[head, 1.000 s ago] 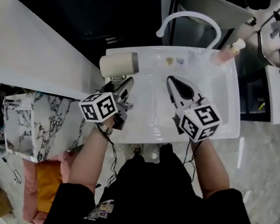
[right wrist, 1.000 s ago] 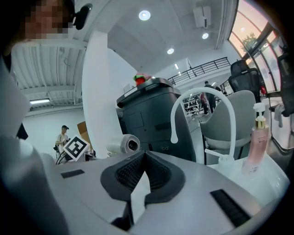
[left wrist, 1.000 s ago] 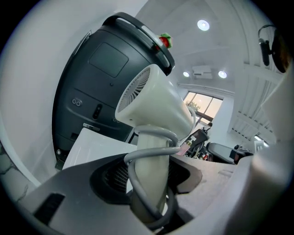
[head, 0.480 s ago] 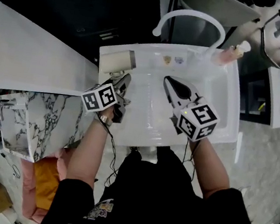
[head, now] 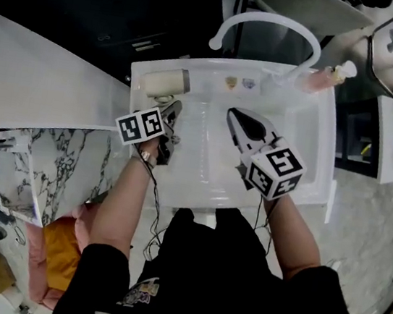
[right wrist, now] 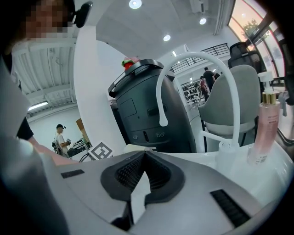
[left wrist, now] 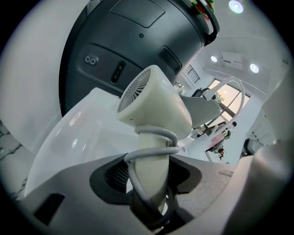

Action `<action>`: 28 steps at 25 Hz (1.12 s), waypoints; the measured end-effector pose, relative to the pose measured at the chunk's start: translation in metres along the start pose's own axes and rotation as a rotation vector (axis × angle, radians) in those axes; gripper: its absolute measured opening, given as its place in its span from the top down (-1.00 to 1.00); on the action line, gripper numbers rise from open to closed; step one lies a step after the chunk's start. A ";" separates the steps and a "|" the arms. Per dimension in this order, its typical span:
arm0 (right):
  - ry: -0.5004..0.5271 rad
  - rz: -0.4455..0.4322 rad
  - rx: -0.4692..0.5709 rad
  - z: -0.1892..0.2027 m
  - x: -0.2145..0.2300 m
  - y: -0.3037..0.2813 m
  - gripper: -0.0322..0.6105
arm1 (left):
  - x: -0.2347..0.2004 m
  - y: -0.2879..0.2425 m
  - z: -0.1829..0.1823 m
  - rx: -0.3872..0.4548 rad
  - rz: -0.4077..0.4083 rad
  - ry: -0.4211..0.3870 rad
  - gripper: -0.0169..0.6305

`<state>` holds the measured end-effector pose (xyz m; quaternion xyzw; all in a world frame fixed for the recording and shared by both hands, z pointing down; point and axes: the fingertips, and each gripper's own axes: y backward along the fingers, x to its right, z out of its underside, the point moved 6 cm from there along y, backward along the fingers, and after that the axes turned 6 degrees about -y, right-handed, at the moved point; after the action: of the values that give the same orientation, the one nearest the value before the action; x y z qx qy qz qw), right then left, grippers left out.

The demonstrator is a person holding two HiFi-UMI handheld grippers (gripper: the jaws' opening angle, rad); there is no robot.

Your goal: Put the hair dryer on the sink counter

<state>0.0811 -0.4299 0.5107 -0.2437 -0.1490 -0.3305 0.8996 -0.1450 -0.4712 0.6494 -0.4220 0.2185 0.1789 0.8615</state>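
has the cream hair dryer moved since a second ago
Yes. The cream hair dryer in the left gripper has shifted inward: it overhung the white sink counter's left edge, now it is inside the rear-left corner.

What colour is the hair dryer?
The hair dryer is cream-white; the left gripper view shows it best.

No writing can be read anywhere.
The cubes on the left hand-held gripper and right hand-held gripper bear only black-and-white square markers, no letters. Two small stickers on the far rim of the sink, the pink bottle and the print on the person's dark top are too small to read.
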 end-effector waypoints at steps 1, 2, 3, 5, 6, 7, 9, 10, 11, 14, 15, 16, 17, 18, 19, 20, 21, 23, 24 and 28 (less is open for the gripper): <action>-0.003 0.001 -0.004 0.001 0.001 0.000 0.90 | -0.002 -0.003 0.002 -0.013 -0.006 0.008 0.32; -0.006 0.002 -0.009 0.003 0.003 -0.001 0.90 | -0.004 -0.007 0.003 -0.025 -0.011 0.018 0.32; -0.009 0.003 -0.014 0.004 0.004 -0.001 0.90 | -0.006 -0.010 0.004 -0.035 -0.016 0.028 0.32; -0.015 0.004 -0.021 0.005 0.007 -0.003 0.90 | -0.009 -0.015 0.004 -0.052 -0.026 0.042 0.32; -0.018 0.004 -0.023 0.005 0.009 -0.003 0.90 | -0.011 -0.017 0.004 -0.059 -0.031 0.046 0.32; -0.019 0.004 -0.024 0.005 0.010 -0.003 0.90 | -0.012 -0.019 0.003 -0.067 -0.036 0.049 0.32; -0.019 0.004 -0.025 0.005 0.011 -0.004 0.90 | -0.016 -0.022 0.004 -0.083 -0.046 0.055 0.32; -0.019 0.003 -0.026 0.005 0.012 -0.004 0.90 | -0.017 -0.023 0.004 -0.093 -0.051 0.058 0.32; -0.019 0.003 -0.027 0.006 0.012 -0.004 0.90 | -0.018 -0.025 0.005 -0.102 -0.056 0.062 0.32; -0.021 0.004 -0.030 0.007 0.013 -0.005 0.90 | -0.021 -0.029 0.006 -0.126 -0.071 0.062 0.32; -0.022 0.004 -0.031 0.008 0.014 -0.005 0.90 | -0.022 -0.030 0.007 -0.133 -0.075 0.061 0.32; -0.023 0.005 -0.032 0.008 0.014 -0.005 0.90 | -0.023 -0.031 0.007 -0.138 -0.077 0.062 0.32; -0.024 0.006 -0.032 0.008 0.014 -0.005 0.90 | -0.024 -0.032 0.008 -0.140 -0.078 0.065 0.31; -0.025 0.006 -0.033 0.009 0.014 -0.005 0.90 | -0.024 -0.032 0.008 -0.141 -0.078 0.068 0.31; -0.025 0.006 -0.033 0.009 0.015 -0.006 0.90 | -0.025 -0.033 0.007 -0.141 -0.077 0.070 0.31; -0.026 0.007 -0.034 0.009 0.015 -0.006 0.90 | -0.025 -0.034 0.007 -0.142 -0.076 0.070 0.31; -0.026 0.006 -0.034 0.009 0.015 -0.006 0.90 | -0.026 -0.034 0.006 -0.144 -0.076 0.069 0.31; -0.027 0.006 -0.034 0.009 0.015 -0.007 0.90 | -0.028 -0.036 0.006 -0.149 -0.078 0.071 0.29; -0.027 0.006 -0.034 0.010 0.015 -0.007 0.90 | -0.029 -0.037 0.006 -0.151 -0.080 0.076 0.28; -0.029 0.006 -0.036 0.009 0.014 -0.008 0.90 | -0.030 -0.041 0.008 -0.168 -0.095 0.094 0.27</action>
<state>0.0850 -0.4374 0.5272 -0.2652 -0.1555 -0.3267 0.8937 -0.1478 -0.4919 0.6964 -0.5106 0.2227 0.1357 0.8193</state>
